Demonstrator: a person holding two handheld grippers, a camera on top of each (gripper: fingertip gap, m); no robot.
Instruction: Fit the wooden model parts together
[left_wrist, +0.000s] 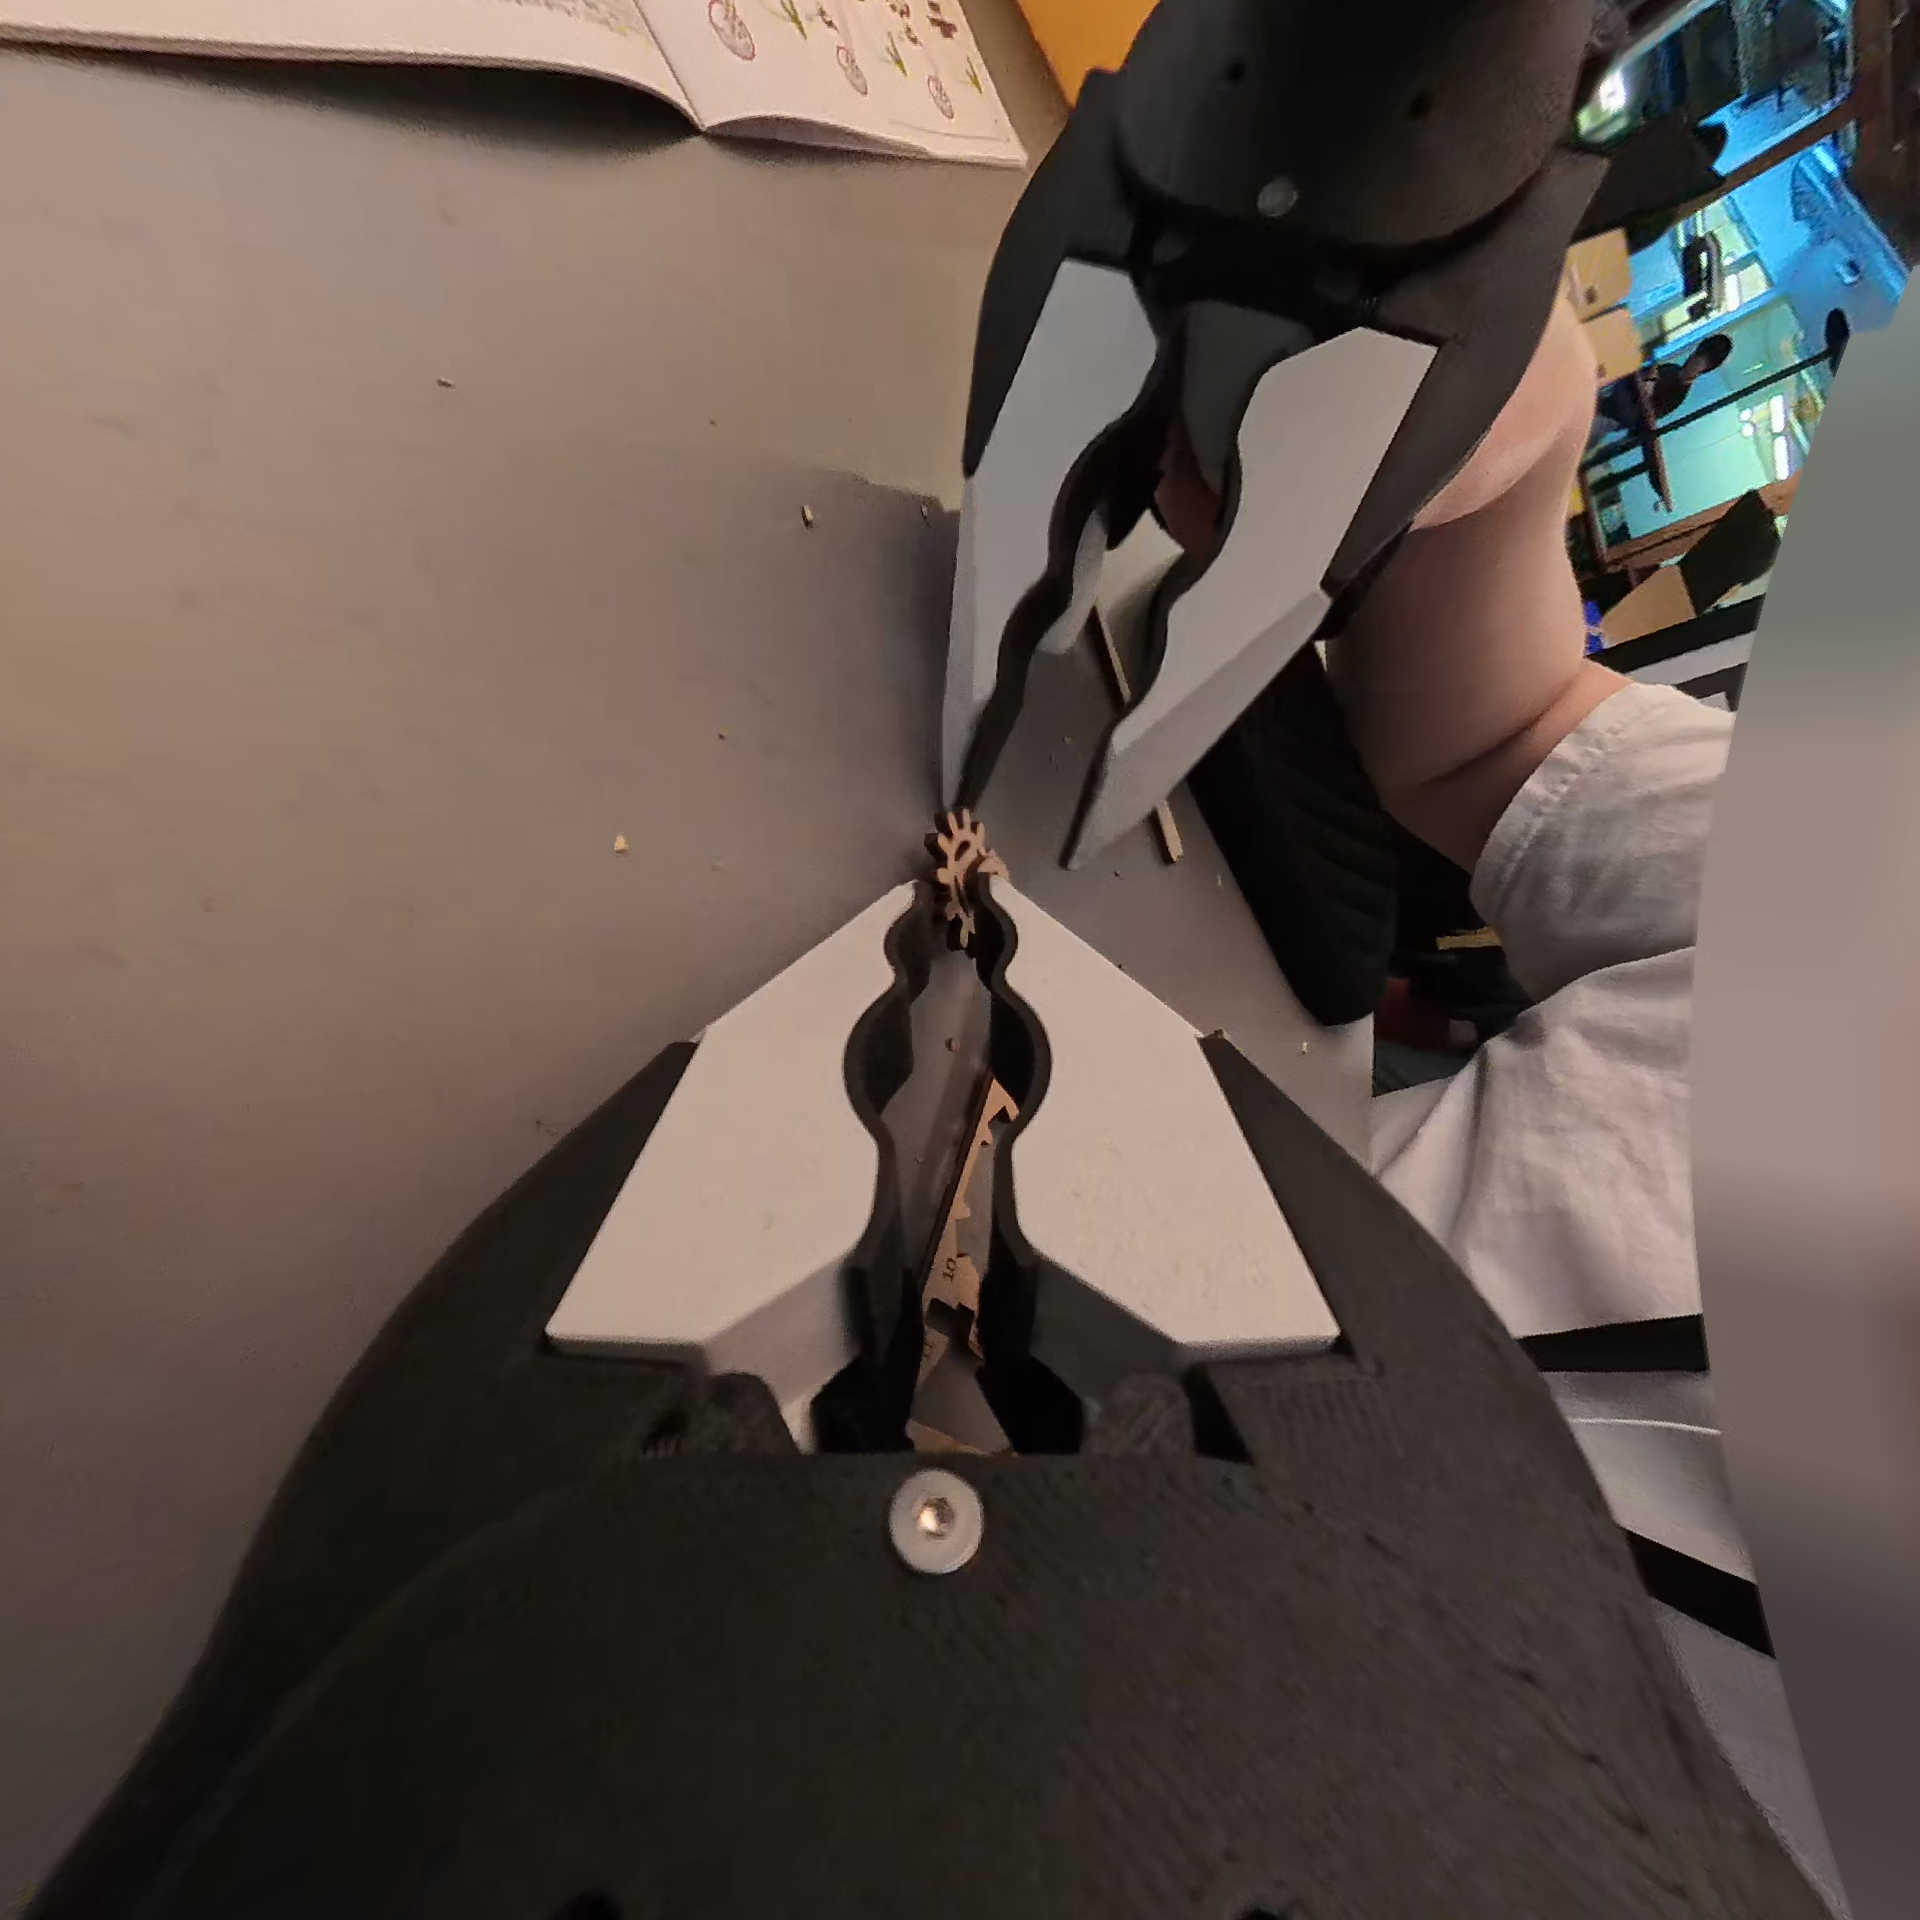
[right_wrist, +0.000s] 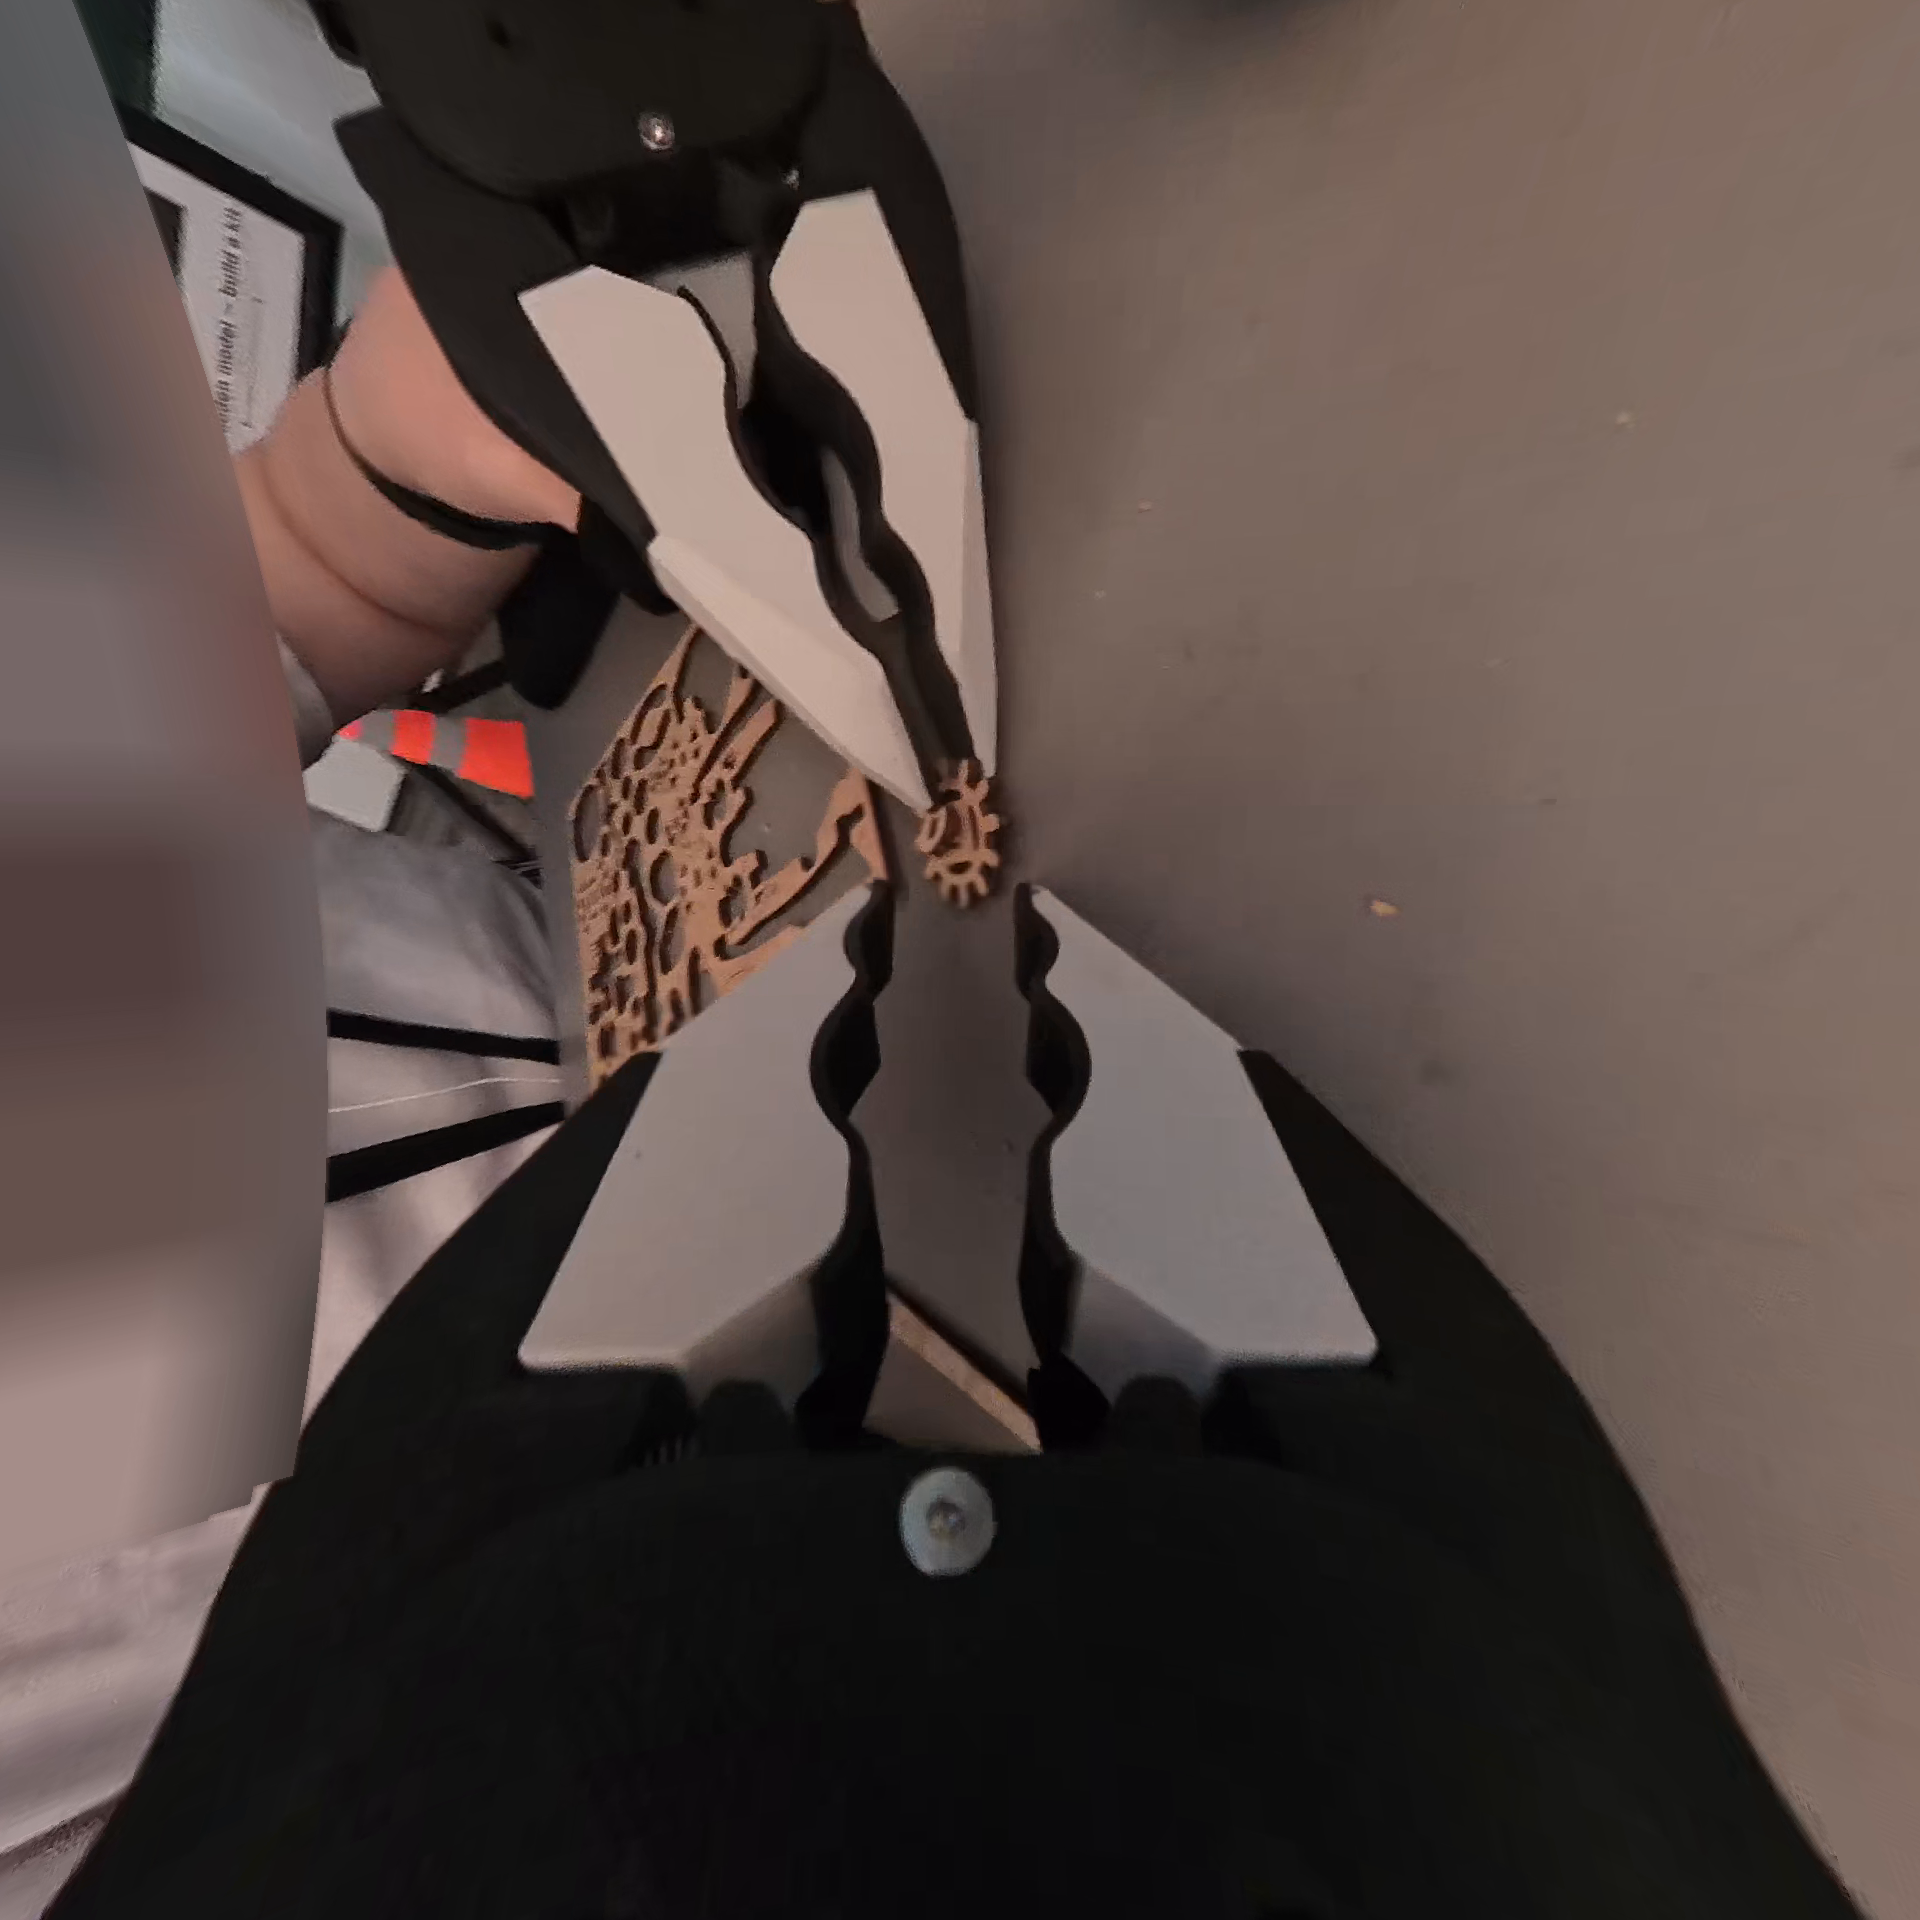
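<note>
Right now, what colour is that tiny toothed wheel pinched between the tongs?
Pale tan wood, the gear shows best in the right wrist view.

Grey desk (left_wrist: 416, 727) with an open booklet (left_wrist: 831, 83) at its far edge; beyond its right edge, a blue-lit room (left_wrist: 1745, 270).

**Lettering in view.** In the left wrist view, at 11 o'clock, you see an open booklet (left_wrist: 831, 94). Its pages carry small coloured diagrams, with captions too small to read. Toward 6 o'clock, in the gap between the fingers of the left gripper (left_wrist: 961, 894), a wooden sheet (left_wrist: 954, 1262) bears a small engraved number. In the right wrist view, at 10 o'clock, a black-framed white card (right_wrist: 249, 312) carries one line of print, set sideways.
</note>
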